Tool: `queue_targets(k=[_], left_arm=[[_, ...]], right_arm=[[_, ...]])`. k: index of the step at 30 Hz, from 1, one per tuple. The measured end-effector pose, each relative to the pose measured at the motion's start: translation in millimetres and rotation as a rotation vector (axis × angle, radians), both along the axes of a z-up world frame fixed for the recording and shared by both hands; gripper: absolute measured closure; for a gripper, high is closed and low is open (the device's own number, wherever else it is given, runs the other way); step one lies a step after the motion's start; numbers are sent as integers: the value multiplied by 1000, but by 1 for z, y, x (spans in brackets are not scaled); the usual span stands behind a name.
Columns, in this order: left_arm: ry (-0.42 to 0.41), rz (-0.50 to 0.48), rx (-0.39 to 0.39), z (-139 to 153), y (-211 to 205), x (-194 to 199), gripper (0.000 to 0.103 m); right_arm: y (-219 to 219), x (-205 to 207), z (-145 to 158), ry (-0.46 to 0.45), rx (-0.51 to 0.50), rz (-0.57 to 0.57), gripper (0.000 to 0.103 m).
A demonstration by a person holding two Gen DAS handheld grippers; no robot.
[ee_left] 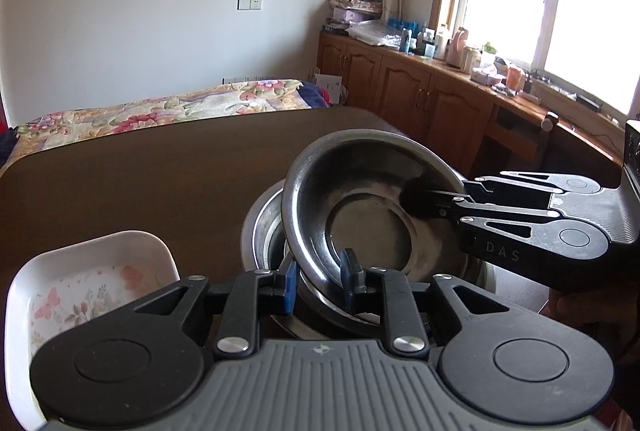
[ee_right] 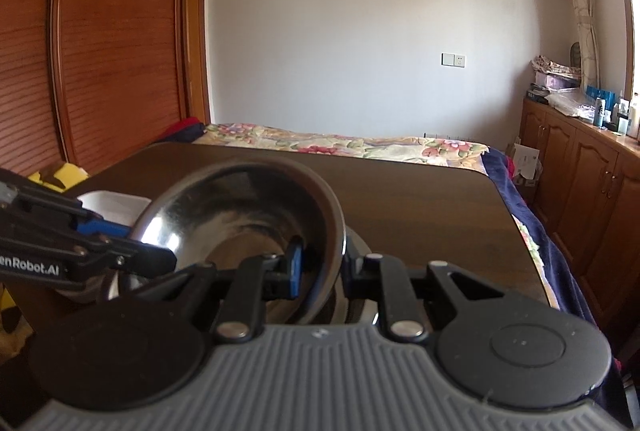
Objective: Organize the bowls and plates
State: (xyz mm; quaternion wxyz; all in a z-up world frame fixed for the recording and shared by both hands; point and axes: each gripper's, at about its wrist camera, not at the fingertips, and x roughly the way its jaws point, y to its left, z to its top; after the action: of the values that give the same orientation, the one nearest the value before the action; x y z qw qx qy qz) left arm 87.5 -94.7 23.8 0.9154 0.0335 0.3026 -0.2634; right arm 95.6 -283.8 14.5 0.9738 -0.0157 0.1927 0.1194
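A steel bowl (ee_left: 360,191) hangs tilted above a second steel bowl (ee_left: 258,227) that rests on the dark wooden table (ee_left: 160,171). My left gripper (ee_left: 320,281) is shut on the tilted bowl's near rim, which sits between its blue pads. My right gripper (ee_left: 416,201) reaches in from the right and is shut on the opposite rim. In the right wrist view the same bowl (ee_right: 240,215) fills the middle, with its rim between my right gripper's (ee_right: 322,267) fingers. My left gripper (ee_right: 120,243) holds it from the left. A white square dish with a floral print (ee_left: 80,271) lies to the left.
The white dish (ee_right: 112,205) shows behind the left gripper. The table's far edge meets a bed with a floral cover (ee_left: 180,107). Wooden cabinets (ee_left: 420,95) with clutter stand under the window on the right. A wooden wardrobe (ee_right: 100,51) stands at the left.
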Motion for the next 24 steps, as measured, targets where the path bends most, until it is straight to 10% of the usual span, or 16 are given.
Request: queue_targets(k=[14,24], left_arm=[[14,-4,1,-6,1,1,79],[8,4,-16,-7,9,-2,76]], right_arm=[[0,2,-6,16,0,11,81],[3,0,-1,-17,14,39,57]])
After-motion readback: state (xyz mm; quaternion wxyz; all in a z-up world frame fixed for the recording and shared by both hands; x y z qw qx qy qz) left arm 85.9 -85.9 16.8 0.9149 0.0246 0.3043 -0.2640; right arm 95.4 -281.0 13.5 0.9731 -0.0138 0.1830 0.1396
